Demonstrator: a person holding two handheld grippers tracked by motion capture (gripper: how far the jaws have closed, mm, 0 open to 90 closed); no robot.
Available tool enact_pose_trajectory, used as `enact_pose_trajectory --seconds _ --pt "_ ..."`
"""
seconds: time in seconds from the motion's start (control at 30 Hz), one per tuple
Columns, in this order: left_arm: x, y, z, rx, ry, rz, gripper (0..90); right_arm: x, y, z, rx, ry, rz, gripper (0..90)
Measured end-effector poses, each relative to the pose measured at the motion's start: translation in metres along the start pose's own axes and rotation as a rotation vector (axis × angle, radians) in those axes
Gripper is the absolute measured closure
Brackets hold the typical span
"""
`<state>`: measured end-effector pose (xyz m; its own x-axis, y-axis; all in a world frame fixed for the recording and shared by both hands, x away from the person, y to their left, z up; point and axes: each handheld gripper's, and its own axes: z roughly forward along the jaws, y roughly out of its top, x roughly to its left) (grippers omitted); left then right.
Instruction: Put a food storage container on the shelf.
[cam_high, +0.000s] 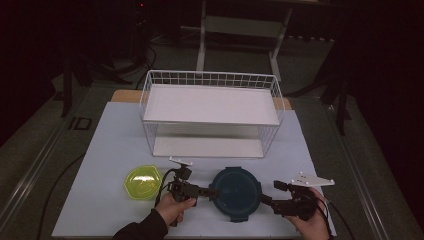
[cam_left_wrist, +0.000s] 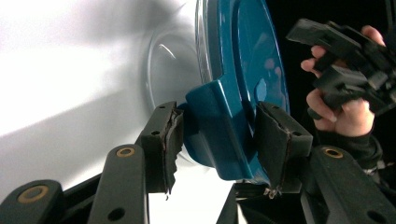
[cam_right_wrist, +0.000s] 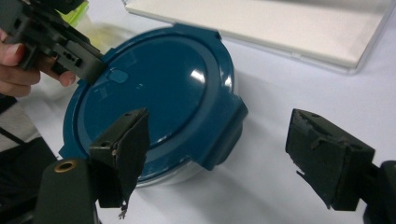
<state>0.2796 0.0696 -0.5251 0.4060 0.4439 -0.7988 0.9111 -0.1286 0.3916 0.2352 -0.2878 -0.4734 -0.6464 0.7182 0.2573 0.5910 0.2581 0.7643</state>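
On the near middle of the tabletop (cam_high: 100, 150) sits the round container with the blue lid (cam_high: 235, 193), and both grippers are on either side of it. From the high view the left gripper (cam_high: 212, 193) reaches in level from the left, held in the person's left hand (cam_high: 175, 206), its tip at the lid's left edge; how it grips is hard to read from up there. The left gripper view settles it: the jaws are pinching one of the lid's blue locking tabs (cam_left_wrist: 222, 135), a pad on each side of the flap, and it shows the container's clear wall (cam_left_wrist: 173, 74) under the lid. The right gripper (cam_high: 266, 199), in the right hand (cam_high: 315, 222), points left toward the lid's right edge, just beside it. The right gripper view shows its jaws spread wide, with another locking tab (cam_right_wrist: 224, 135) lying between them, untouched. That view also catches the left gripper at the lid's far rim. To the left of the container rests a yellow-green bowl (cam_high: 143, 182), and beyond both stands a white wire rack (cam_high: 210, 112) at the far middle.
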Motion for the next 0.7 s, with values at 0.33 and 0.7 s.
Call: enact_pose_trajectory --seconds 0.33,0.7 --pt "-0.008 -0.005 -0.002 0.0 0.012 0.143 50.3 -0.011 -0.004 0.007 0.062 0.07 0.112 28.3" --pt "-0.011 -0.009 -0.004 -0.007 0.009 0.216 50.7 -0.015 -0.005 0.012 0.101 0.162 0.187 43.6"
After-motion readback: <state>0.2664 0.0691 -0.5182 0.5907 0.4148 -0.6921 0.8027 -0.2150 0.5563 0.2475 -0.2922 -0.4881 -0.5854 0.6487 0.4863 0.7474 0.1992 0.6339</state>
